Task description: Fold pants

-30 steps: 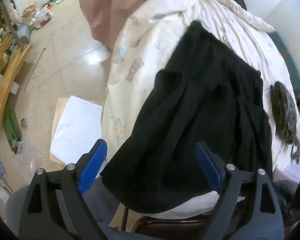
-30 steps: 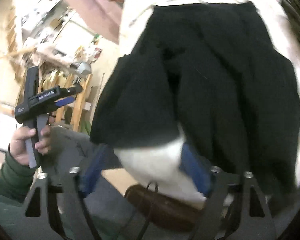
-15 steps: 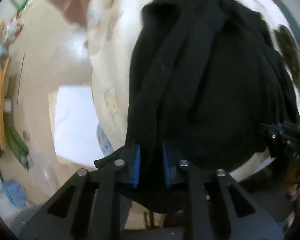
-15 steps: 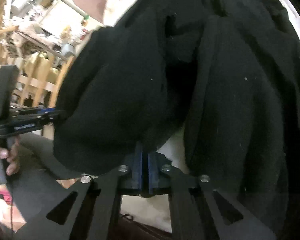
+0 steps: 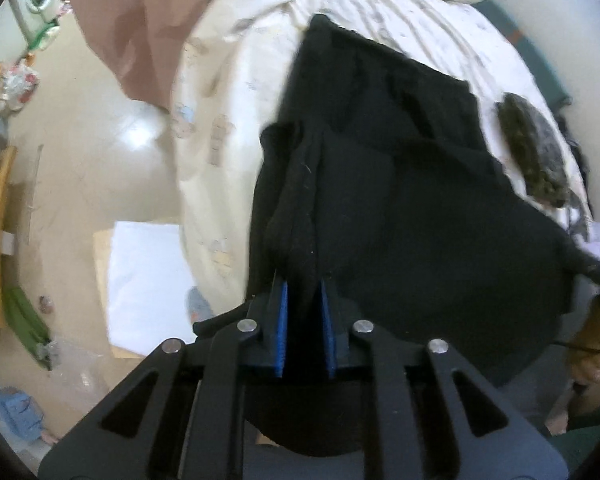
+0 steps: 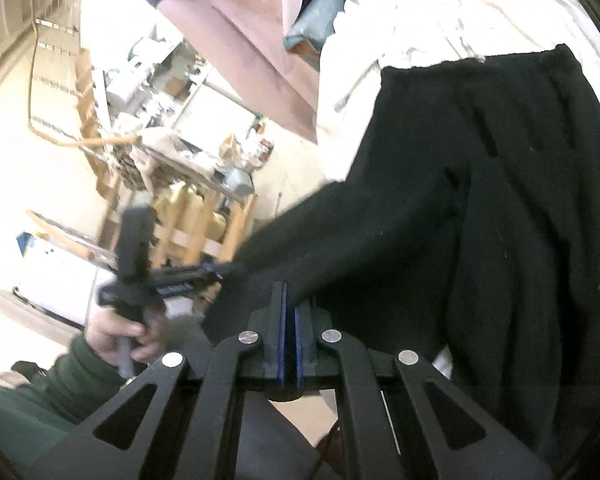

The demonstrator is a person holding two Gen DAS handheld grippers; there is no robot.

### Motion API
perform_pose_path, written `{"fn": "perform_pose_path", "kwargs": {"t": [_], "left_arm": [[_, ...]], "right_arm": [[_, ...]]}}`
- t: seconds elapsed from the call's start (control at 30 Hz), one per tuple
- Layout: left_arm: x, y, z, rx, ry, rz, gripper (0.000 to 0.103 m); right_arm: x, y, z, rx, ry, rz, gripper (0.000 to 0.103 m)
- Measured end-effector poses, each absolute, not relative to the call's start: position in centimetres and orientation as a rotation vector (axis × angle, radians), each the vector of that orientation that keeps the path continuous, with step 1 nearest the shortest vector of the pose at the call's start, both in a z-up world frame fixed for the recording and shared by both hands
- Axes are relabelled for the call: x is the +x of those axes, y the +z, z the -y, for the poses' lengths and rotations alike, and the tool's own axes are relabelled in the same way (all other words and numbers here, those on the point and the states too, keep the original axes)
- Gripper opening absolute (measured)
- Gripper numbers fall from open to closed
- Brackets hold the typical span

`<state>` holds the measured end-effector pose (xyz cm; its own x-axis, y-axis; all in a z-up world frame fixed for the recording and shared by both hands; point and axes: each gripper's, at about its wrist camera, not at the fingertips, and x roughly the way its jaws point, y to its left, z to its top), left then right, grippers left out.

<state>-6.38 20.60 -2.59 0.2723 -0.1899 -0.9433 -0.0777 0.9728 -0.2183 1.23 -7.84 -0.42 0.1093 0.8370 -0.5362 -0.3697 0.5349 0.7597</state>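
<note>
Tongs both clamped now, were wide apart a second ago: left gripper (image 5: 303, 320) pinches a bunched hem of the black pants (image 5: 400, 184), right gripper (image 6: 289, 332) bites the neighbouring hem edge. Pants lie on the white quilt (image 5: 228, 92), near end lifting. Looks ready to carry the fold toward the waistband.

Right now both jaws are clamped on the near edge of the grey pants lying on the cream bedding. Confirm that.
Not quite: the pants are black, not grey, as the left wrist view shows. The rest holds: the left gripper and right gripper have their jaws clamped on the near edge, and the pants lie on the cream bedding.
</note>
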Motion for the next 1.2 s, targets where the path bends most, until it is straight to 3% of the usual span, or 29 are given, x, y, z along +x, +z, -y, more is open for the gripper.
{"fn": "perform_pose_path", "kwargs": {"t": [0.1, 0.4, 0.63, 0.93, 1.0, 1.07, 1.1, 1.13, 1.17, 1.2], "left_arm": [[-6.1, -3.7, -21.1, -0.276, -0.086, -1.371, 0.015], [-3.5, -1.4, -22.1, -0.34, -0.064, -1.243, 0.012], [5.5, 1.0, -21.9, -0.394, -0.055, -1.12, 0.012], [22.0, -6.0, -22.7, -0.514, 0.022, -1.171, 0.013], [24.9, -8.4, -22.4, -0.521, 0.013, -1.212, 0.014], [26.7, -10.5, -22.2, -0.561, 0.013, -1.225, 0.026], [26.9, -11.0, -22.2, -0.58, 0.011, -1.211, 0.044], [27.0, -11.4, -22.0, -0.585, 0.01, -1.183, 0.068], [27.1, -11.6, -21.8, -0.573, 0.011, -1.17, 0.078], [27.2, -11.7, -21.6, -0.552, 0.013, -1.16, 0.084]], "right_arm": [[1.6, 0.1, 7.2, 0.53, 0.972, -1.119, 0.003], [2.4, 0.1, 10.0, 0.699, 0.909, -1.096, 0.003], [9.1, -0.9, 11.2, 0.795, 0.783, -1.087, 0.003], [22.9, -7.3, 11.0, 0.802, 0.573, -1.156, 0.003], [25.7, -10.6, 11.4, 0.845, 0.506, -1.212, 0.008], [27.8, -13.9, 11.8, 0.903, 0.468, -1.296, 0.008], [28.1, -14.8, 12.0, 0.91, 0.451, -1.313, 0.008], [28.3, -15.4, 12.2, 0.901, 0.436, -1.322, 0.009], [28.3, -15.9, 12.5, 0.883, 0.426, -1.329, 0.011], [28.3, -16.1, 12.7, 0.868, 0.419, -1.331, 0.019]]}}
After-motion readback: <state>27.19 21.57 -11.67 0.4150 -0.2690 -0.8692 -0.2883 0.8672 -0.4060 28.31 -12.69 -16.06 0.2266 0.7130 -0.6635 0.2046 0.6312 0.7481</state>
